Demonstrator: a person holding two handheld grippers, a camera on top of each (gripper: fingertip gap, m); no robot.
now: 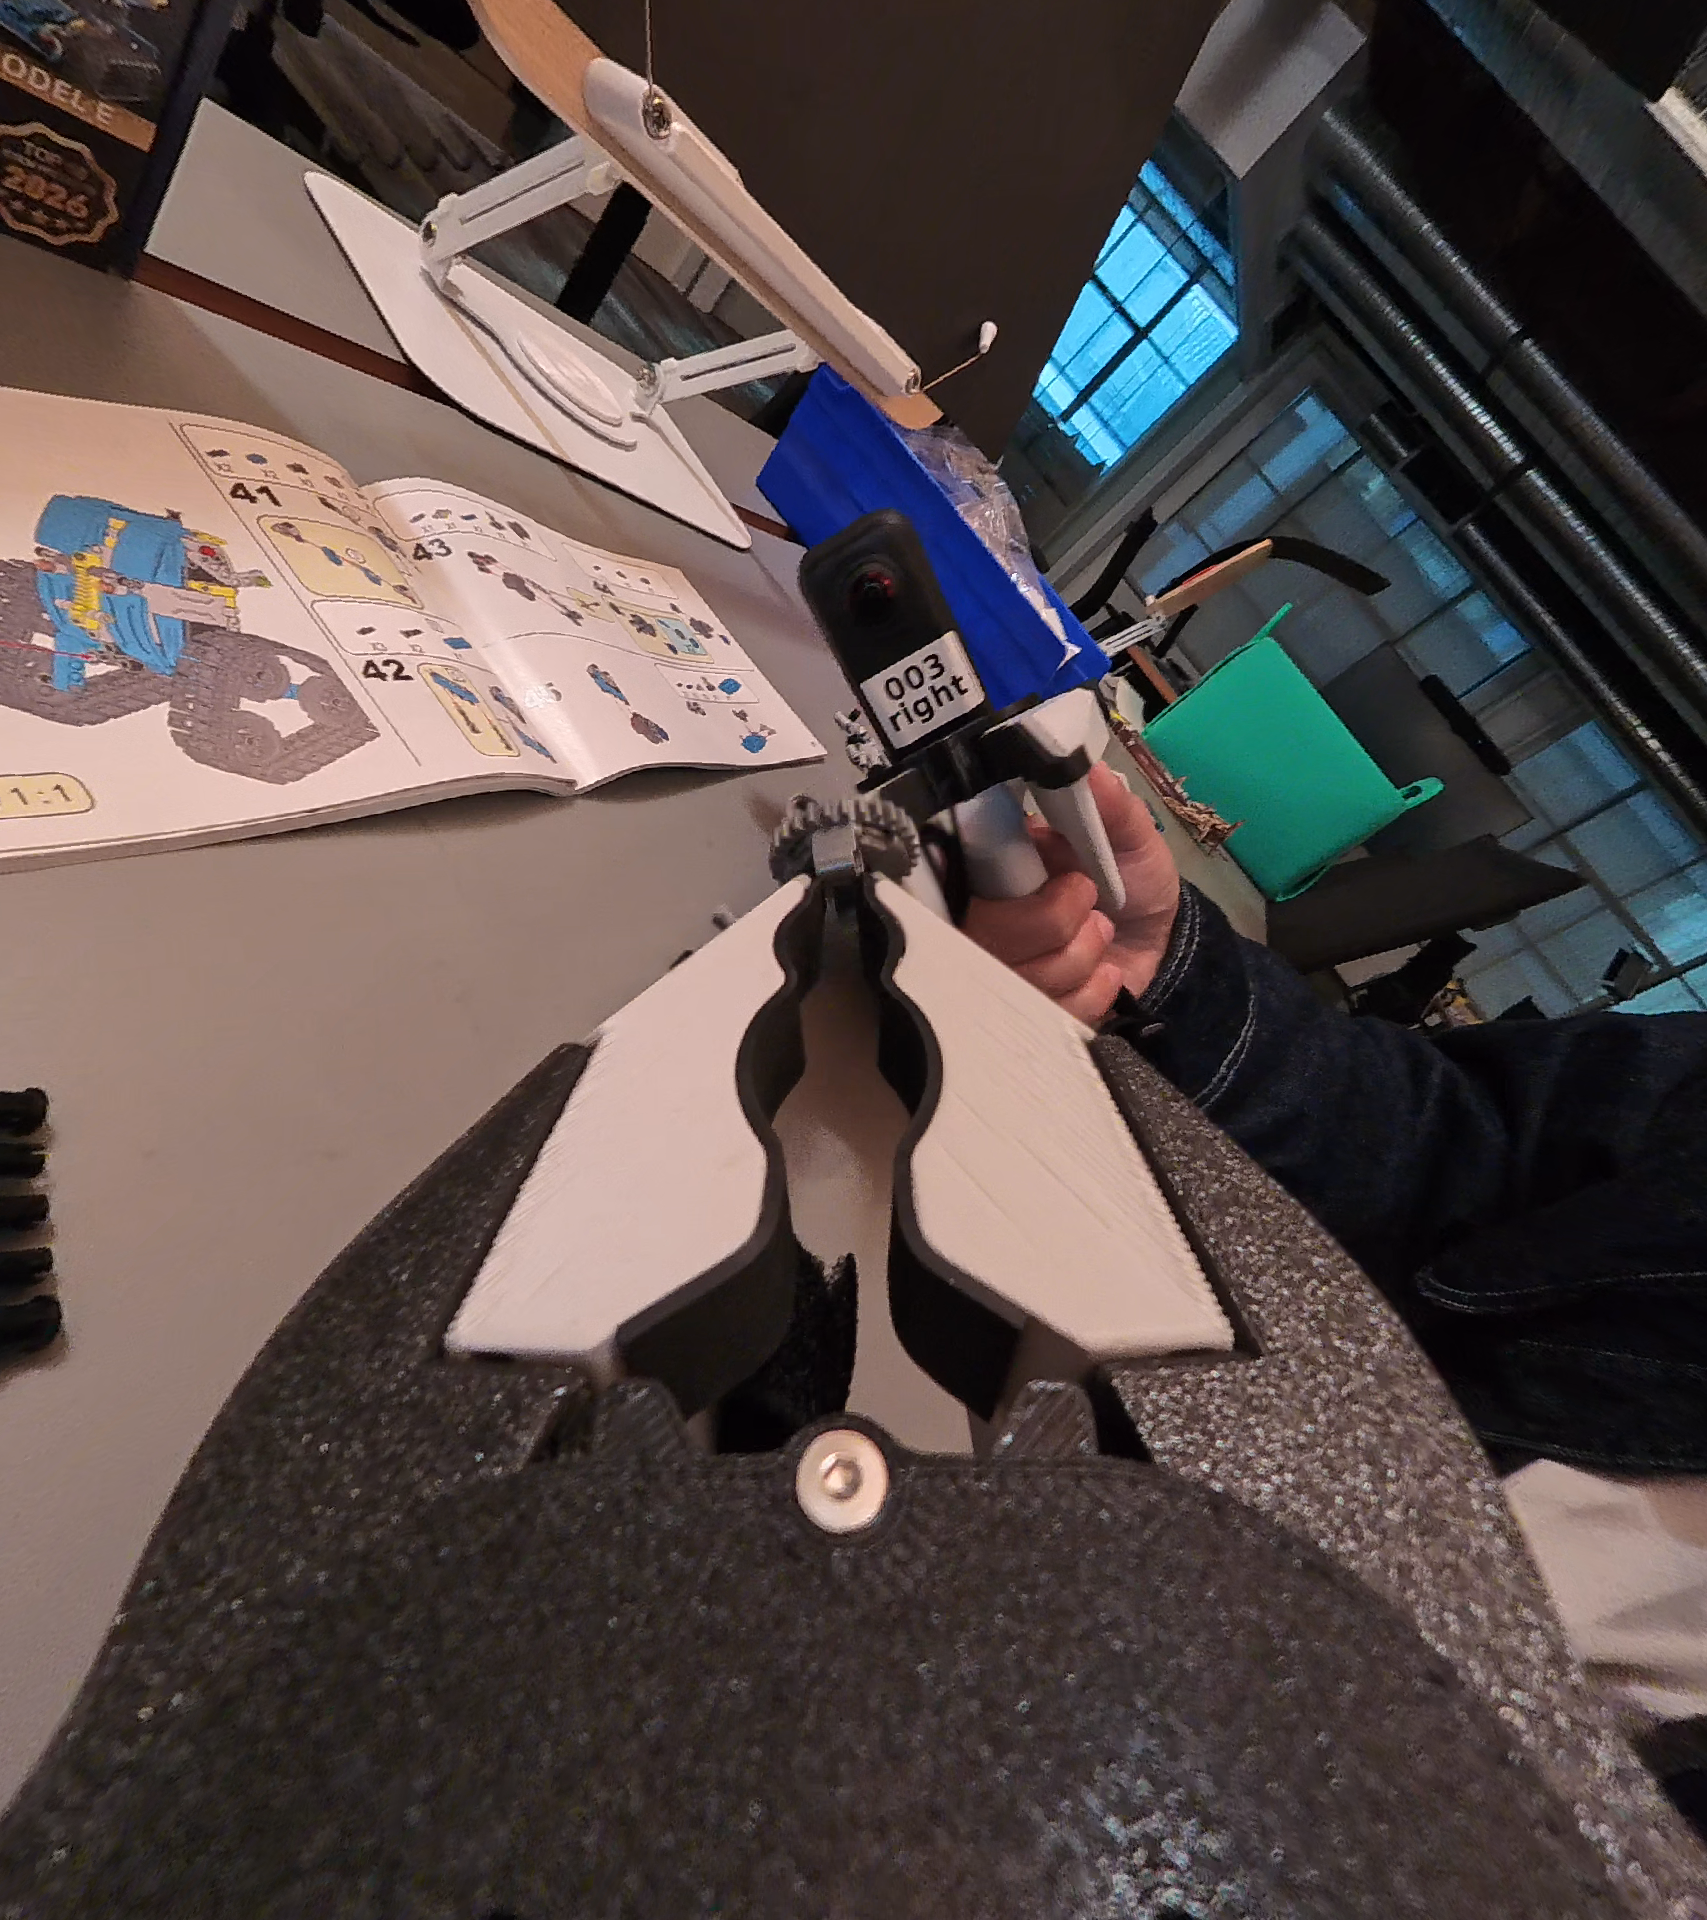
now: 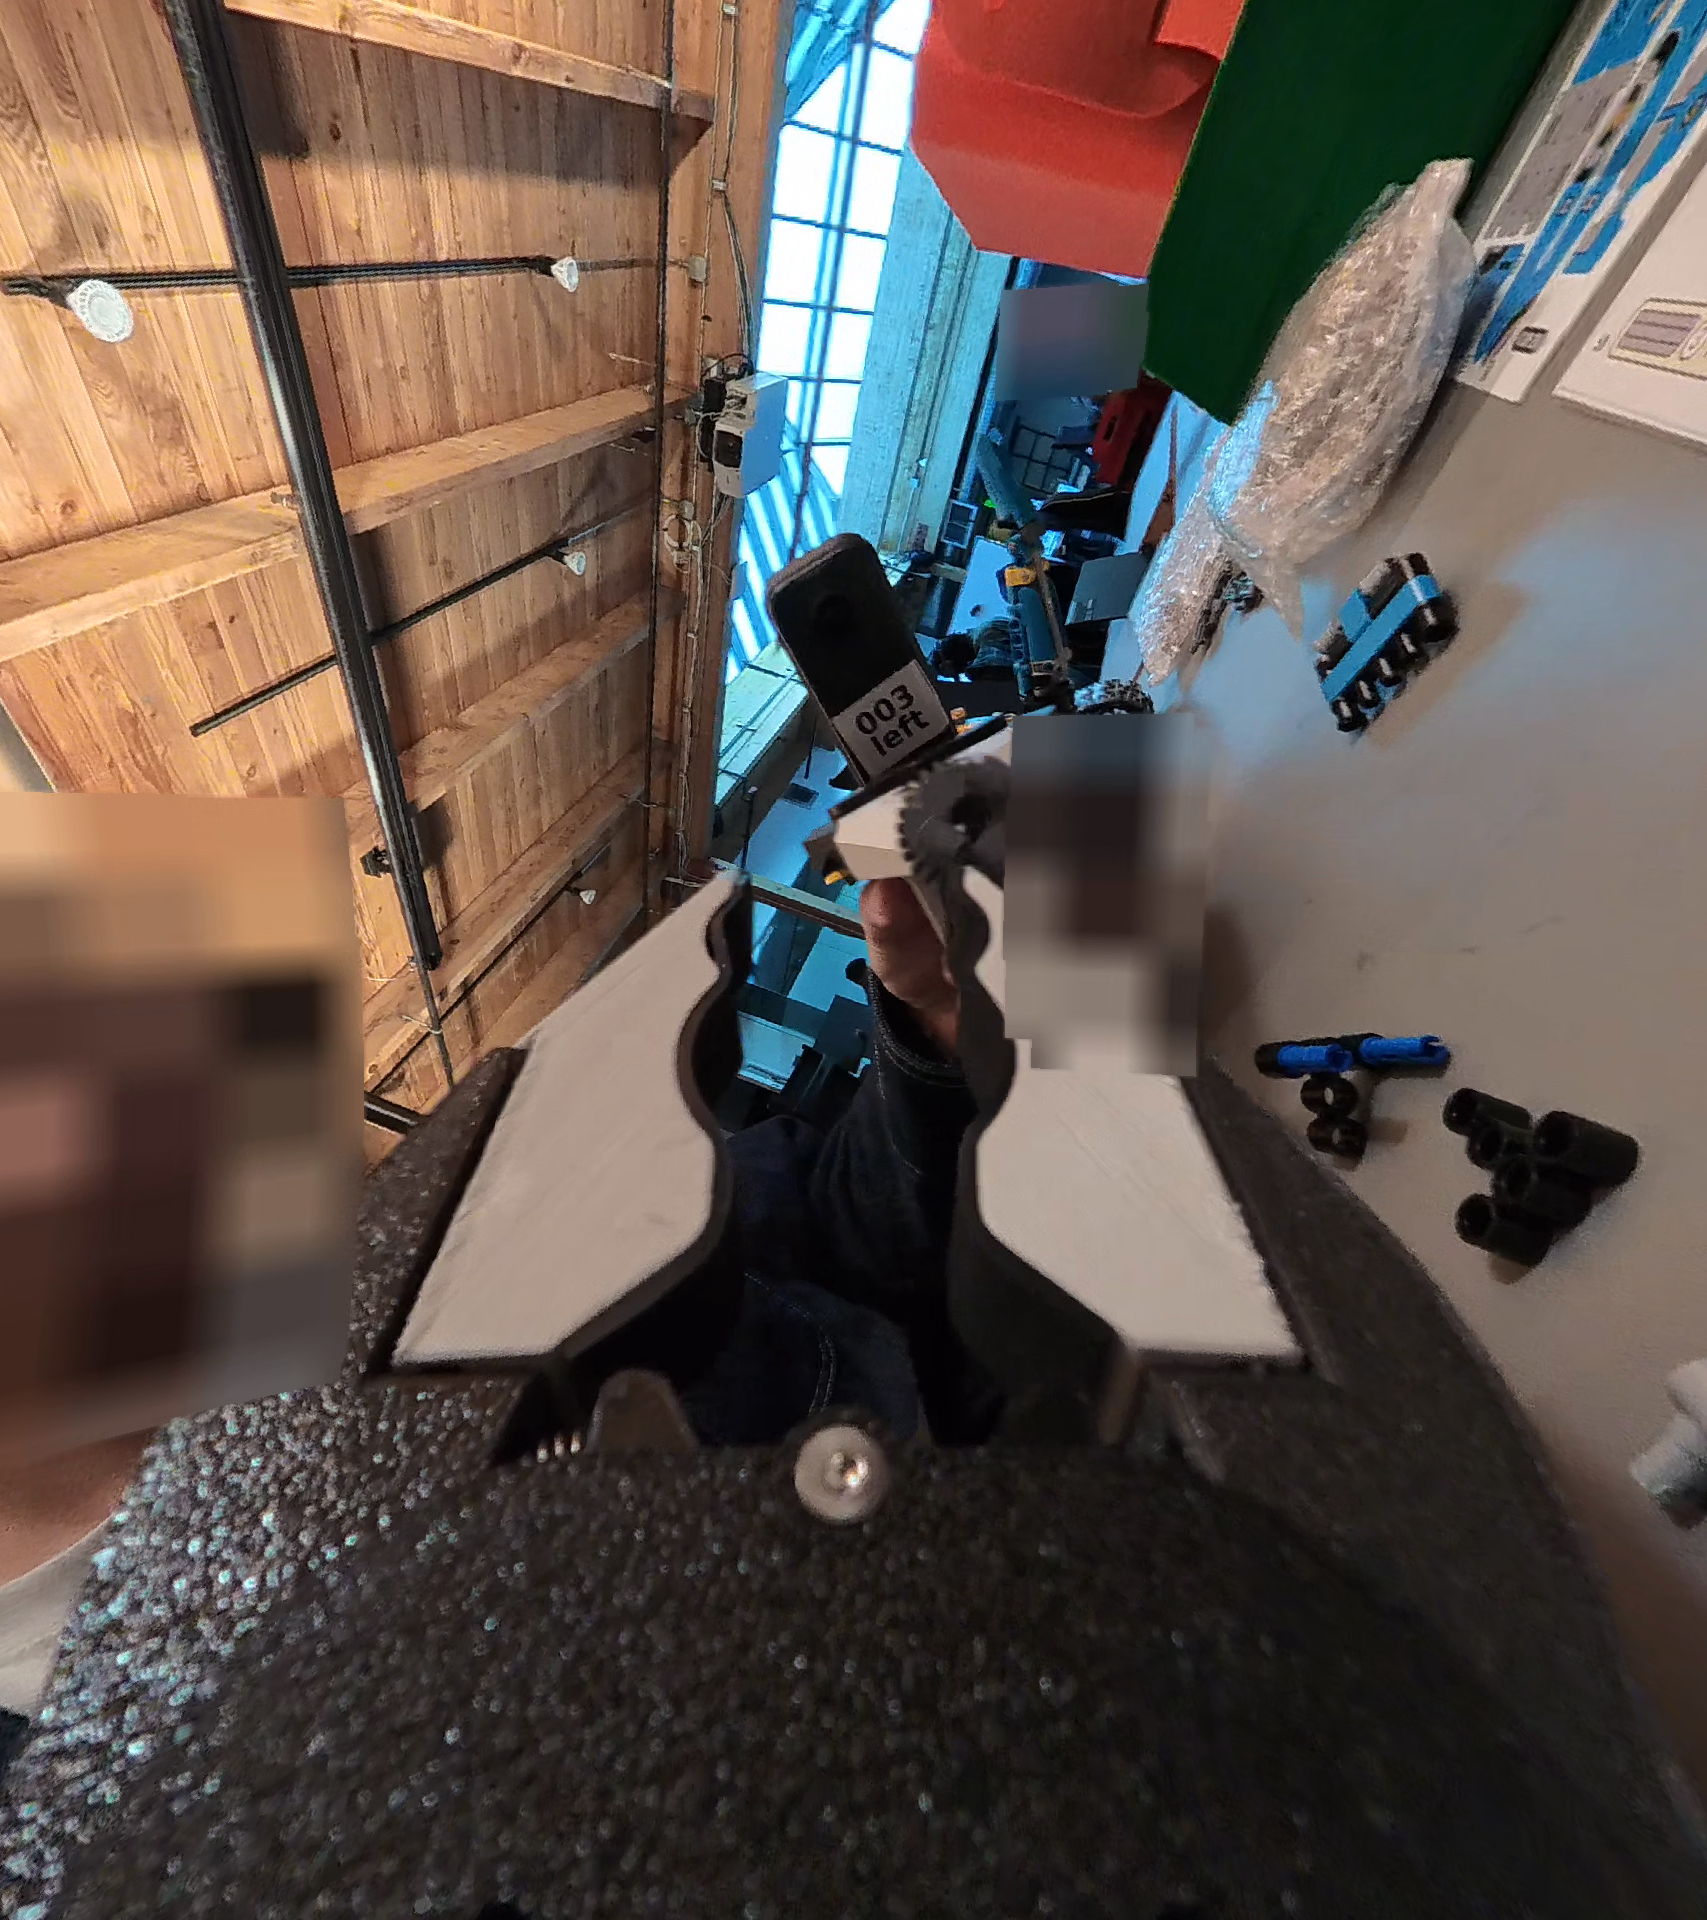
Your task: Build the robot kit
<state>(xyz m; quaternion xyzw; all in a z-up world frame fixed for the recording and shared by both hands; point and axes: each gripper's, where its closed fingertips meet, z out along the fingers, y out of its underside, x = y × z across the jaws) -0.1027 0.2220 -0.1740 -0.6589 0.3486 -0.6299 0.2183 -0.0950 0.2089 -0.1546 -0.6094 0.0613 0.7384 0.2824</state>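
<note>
My left gripper [image 1: 841,891] pinches a small grey gear assembly [image 1: 836,836] at its tips, held above the table [image 1: 361,997]. Only this view shows the open instruction booklet [image 1: 309,634] to its left. My right gripper [image 2: 859,904] stands spread, nothing between its fingers; only its view shows loose black connectors [image 2: 1529,1174] and blue pins [image 2: 1353,1057] lying to its right.
</note>
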